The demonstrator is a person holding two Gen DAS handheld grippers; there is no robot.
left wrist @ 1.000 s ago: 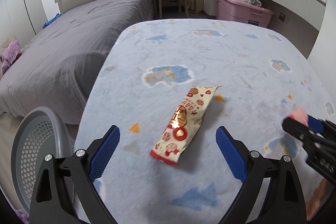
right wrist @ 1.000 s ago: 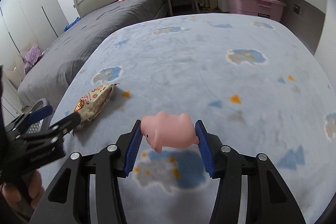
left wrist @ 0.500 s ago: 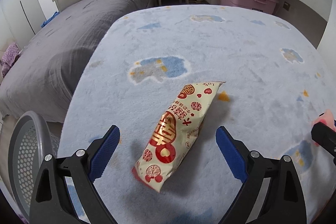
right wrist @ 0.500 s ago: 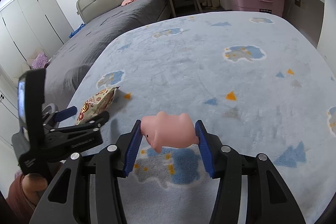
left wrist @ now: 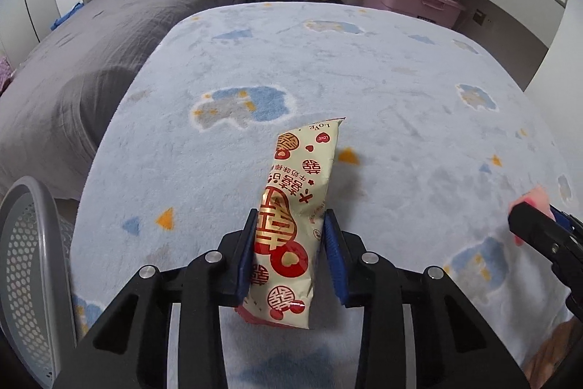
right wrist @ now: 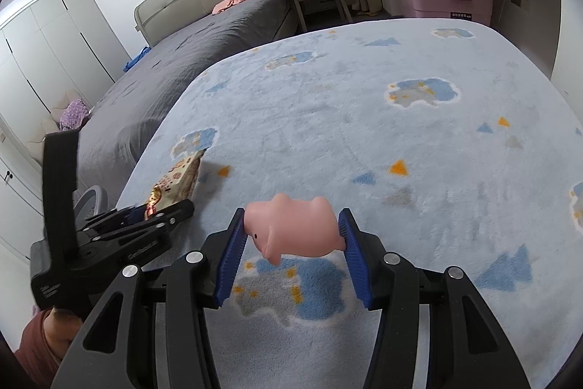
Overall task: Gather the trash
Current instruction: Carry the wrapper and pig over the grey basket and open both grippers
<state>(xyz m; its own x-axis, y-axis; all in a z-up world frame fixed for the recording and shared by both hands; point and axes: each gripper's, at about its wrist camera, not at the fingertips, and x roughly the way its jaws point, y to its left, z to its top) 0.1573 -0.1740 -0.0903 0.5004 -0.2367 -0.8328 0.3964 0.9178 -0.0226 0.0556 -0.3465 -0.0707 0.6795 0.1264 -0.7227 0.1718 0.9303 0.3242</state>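
Bedroom, pale-blue patterned rug [left wrist: 400, 90]; snack wrapper [left wrist: 291, 225] lying lengthwise between closing left gripper [left wrist: 288, 254] pads, long axis along fingers; right gripper [right wrist: 291, 243] clamps pink pig toy [right wrist: 291, 225]; mesh bin [left wrist: 29, 265] nearer left.

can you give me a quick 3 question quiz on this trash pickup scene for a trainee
1. True or false: the right tool holds a pink pig toy.
2. What lies between the closing jaws of the left tool?
A. snack wrapper
B. sock
C. bottle
3. Fill in: the grey mesh bin stands beside the rug's ____ edge in the left wrist view.

Key: 1 true; 2 A, the snack wrapper; 3 left, off the blue rug.
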